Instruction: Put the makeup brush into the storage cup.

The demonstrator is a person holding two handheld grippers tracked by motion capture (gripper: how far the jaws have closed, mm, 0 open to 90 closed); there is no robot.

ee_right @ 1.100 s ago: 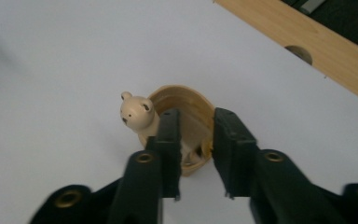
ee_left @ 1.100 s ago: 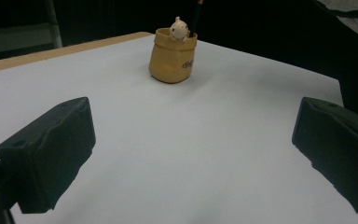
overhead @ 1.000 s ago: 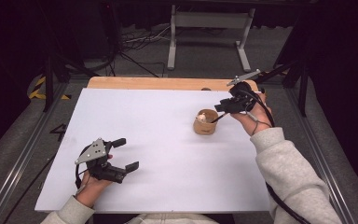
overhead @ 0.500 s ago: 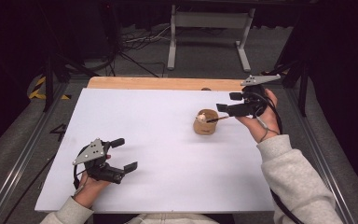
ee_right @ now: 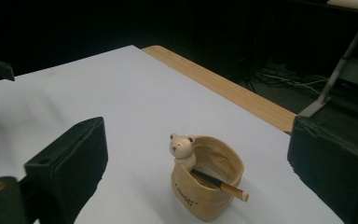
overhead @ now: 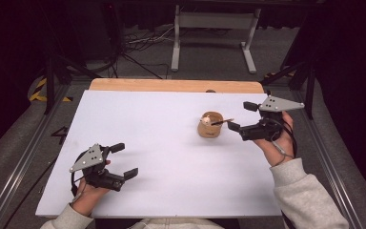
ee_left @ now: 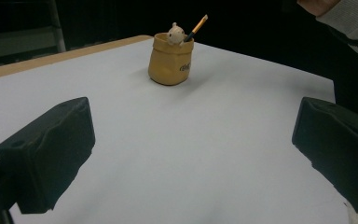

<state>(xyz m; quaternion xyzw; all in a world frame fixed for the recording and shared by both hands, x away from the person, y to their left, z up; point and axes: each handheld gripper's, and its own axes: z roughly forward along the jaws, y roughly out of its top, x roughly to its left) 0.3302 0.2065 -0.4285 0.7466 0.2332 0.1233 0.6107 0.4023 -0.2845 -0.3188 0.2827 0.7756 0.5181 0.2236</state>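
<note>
Centrally, toward the far right of the white table sheet (overhead: 171, 157), stands a small tan sack-shaped ceramic pot with a bear figure on its rim (overhead: 209, 125), and a slim pencil with a black shaft and wooden end (ee_right: 220, 183) leans inside it, its end poking over the rim. Just right of the pot, the right gripper (overhead: 242, 117) hovers with jaws spread wide, empty. Well apart from the pot, at the near left, the left gripper (overhead: 124, 160) rests with jaws likewise spread, holding nothing.

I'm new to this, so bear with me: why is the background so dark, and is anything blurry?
High view: white table bright, surroundings nearly black. Left gripper view: near black fingers soft, holder casts a faint shadow. Right gripper view: holder fairly sharp, fingers blurred.
</note>
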